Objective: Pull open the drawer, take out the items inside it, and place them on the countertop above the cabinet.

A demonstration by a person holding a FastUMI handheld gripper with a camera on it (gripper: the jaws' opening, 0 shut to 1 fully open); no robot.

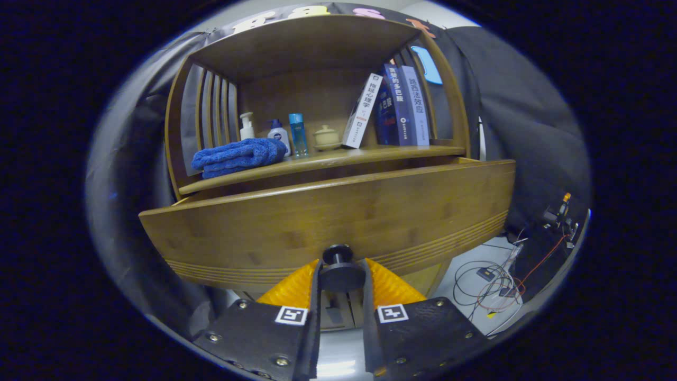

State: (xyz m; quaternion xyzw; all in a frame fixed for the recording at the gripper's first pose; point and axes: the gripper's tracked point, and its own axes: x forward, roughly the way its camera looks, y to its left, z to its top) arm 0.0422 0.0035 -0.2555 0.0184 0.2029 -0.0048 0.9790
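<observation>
The gripper (341, 275) has its two fingers closed on the dark round knob (341, 270) of the drawer (328, 217), one finger pressing each side of the knob. The knob stands out from the wooden drawer front, low and at its middle, at twelve o'clock from the fingertips. The drawer front sits pulled forward of the cabinet, a dark gap showing along its top edge; what lies inside is hidden from here. Above it runs the countertop (370, 154). On it, toward eleven o'clock, a folded blue towel (238, 156) lies, with a white pump bottle (246, 126), a second bottle (278, 135), a blue bottle (298, 133) and a small lidded pot (326, 137) behind and beside it. Toward one o'clock, books (394, 108) lean together. At three o'clock, cables (489, 288) lie on the floor.
</observation>
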